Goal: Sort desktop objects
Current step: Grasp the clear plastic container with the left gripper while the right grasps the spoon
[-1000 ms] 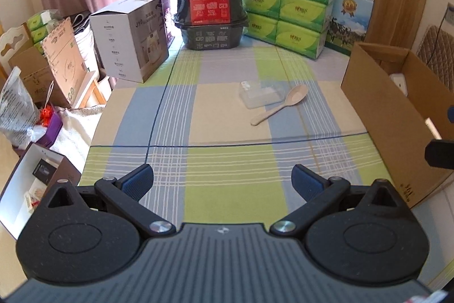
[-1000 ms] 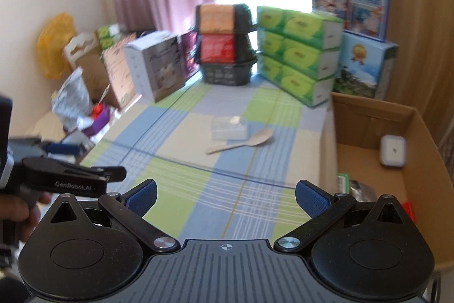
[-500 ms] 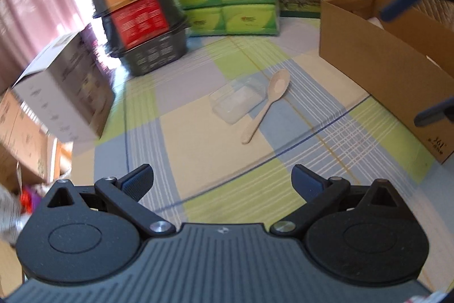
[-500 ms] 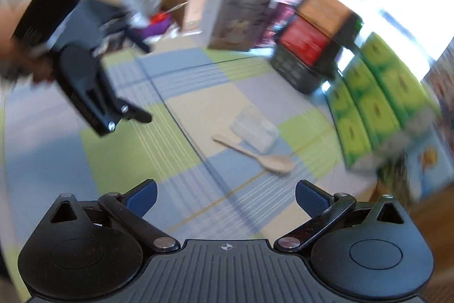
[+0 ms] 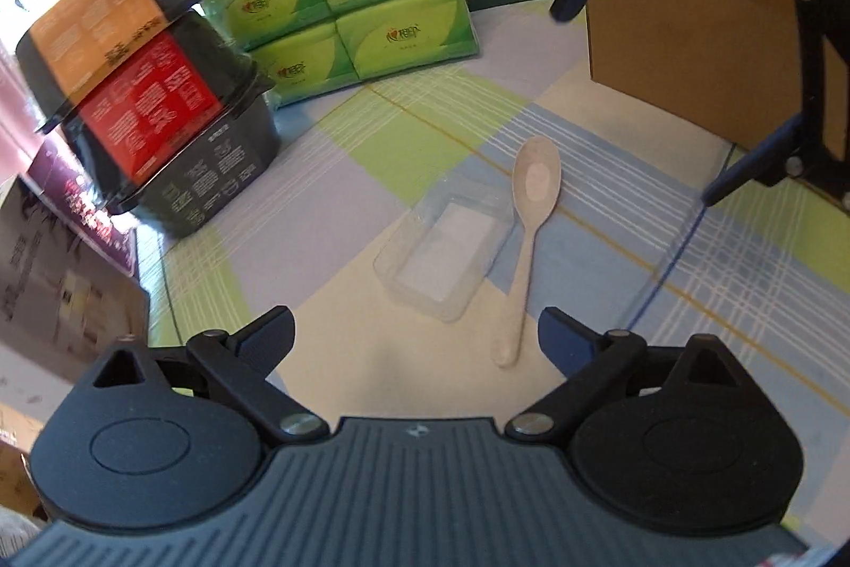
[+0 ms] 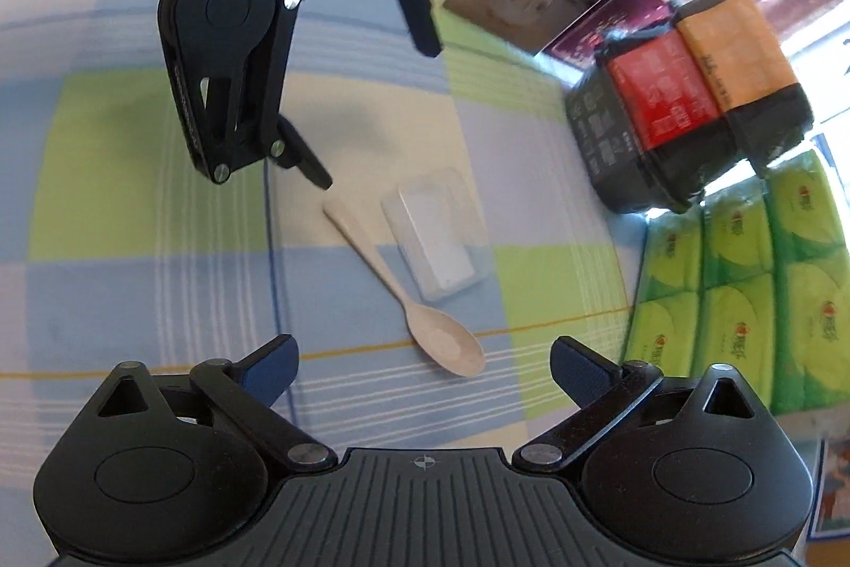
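Two tools, left tool (image 5: 416,336) and right tool (image 6: 424,367), spread apart (empty) above wooden spoon (image 5: 531,216); labels unreadable.

Both grippers have moved in over the spoon (image 5: 533,216) and tray (image 5: 446,254): left gripper (image 6: 372,99) now upper left, right gripper (image 5: 643,99) upper right.

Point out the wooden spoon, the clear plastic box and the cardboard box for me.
wooden spoon (image 5: 537,180), left wrist view, on the bowl.
clear plastic box (image 5: 445,252), left wrist view, on the middle of its top.
cardboard box (image 5: 685,35), left wrist view, on its near outer wall.
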`<state>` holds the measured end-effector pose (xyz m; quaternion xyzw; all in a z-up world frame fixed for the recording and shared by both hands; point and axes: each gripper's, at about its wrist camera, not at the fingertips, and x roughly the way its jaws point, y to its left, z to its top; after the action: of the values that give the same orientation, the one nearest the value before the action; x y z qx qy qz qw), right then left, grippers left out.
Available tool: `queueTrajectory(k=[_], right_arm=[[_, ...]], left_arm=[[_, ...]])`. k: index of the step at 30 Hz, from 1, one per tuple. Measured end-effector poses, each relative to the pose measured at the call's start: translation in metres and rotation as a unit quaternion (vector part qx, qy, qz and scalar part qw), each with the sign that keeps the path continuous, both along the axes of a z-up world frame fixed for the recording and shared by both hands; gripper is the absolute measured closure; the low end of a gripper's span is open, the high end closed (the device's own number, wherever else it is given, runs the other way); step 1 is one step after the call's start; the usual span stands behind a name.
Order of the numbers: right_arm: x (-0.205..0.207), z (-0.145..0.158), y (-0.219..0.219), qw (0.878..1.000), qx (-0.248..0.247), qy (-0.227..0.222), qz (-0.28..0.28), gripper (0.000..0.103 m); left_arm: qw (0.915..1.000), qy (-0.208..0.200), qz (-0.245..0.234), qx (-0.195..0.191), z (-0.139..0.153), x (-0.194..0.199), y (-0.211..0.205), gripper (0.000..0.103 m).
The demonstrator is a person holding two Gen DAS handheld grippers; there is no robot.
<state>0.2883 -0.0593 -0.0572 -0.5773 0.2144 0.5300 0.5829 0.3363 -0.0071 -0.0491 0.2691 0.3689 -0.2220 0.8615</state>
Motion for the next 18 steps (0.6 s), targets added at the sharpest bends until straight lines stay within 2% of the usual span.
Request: queueTrajectory(k=[3, 6, 10, 12, 18], right_arm=[[0.012, -0.015, 0.010, 1.000, -0.022, -0.013, 0.013, 0.013], [0.024, -0.026, 0.015, 0.999, -0.032, -0.016, 0.018, 0.016], [0.037, -0.036, 0.024, 0.999, -0.043, -0.003, 0.023, 0.023], [0.040, -0.042, 0.028, 0.998, -0.052, 0.003, 0.030, 0.027], [0.049, -0.052, 0.038, 0.998, -0.061, 0.007, 0.031, 0.033]], left_arm=[[0.9999, -0.004, -0.017, 0.003, -0.006, 0.014, -0.004, 0.013], [0.9997, -0.008, -0.023, 0.000, -0.009, 0.027, -0.006, 0.013], [0.9989, 0.005, -0.045, 0.011, -0.020, 0.043, -0.011, 0.017], [0.9985, 0.012, -0.052, 0.009, -0.024, 0.049, -0.013, 0.026], [0.9963, 0.029, -0.080, 0.003, -0.034, 0.059, -0.020, 0.029]])
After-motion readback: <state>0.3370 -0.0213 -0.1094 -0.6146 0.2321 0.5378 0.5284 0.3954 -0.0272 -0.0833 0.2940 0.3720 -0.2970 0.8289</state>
